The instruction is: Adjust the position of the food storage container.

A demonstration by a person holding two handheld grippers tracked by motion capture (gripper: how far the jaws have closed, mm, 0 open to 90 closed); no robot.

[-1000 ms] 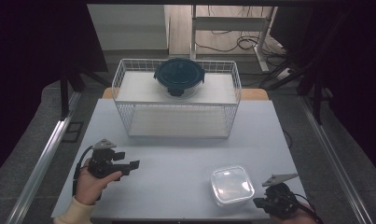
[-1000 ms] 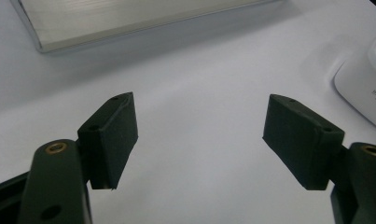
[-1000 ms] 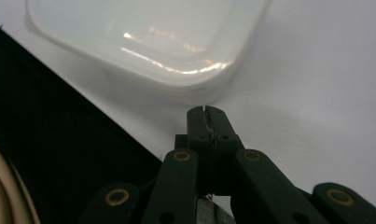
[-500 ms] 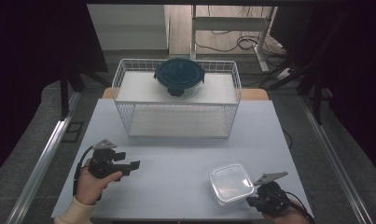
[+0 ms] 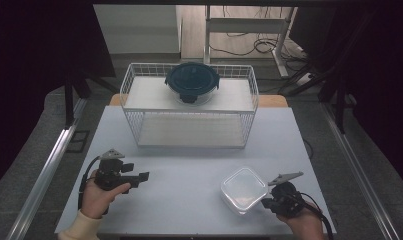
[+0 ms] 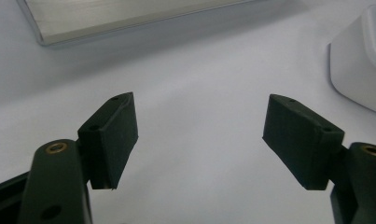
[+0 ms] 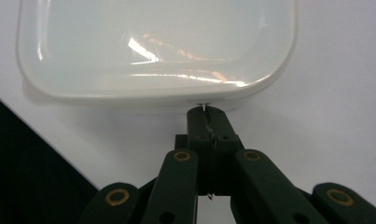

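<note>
A clear, square plastic container with rounded corners and a translucent lid sits on the pale grey tabletop near its front right corner, close to the front edge. The right gripper, held in the person's right hand at that corner, points toward the container; in the right gripper view its black jaws are clenched tight together with nothing between them, and their joined tips touch the container's near rim at the lid's edge, or stand just short of it; which one cannot be told. The left gripper is held in the person's left hand near the front left corner of the tabletop, well apart from the container, and points to the right along the front edge. Its jaws stand released and wide apart above bare tabletop in the left gripper view, holding nothing. Toward the back edge of the tabletop stands a white wire basket rack, and on its upper shelf rests a round glass bowl with a dark blue clip-on lid.
</note>
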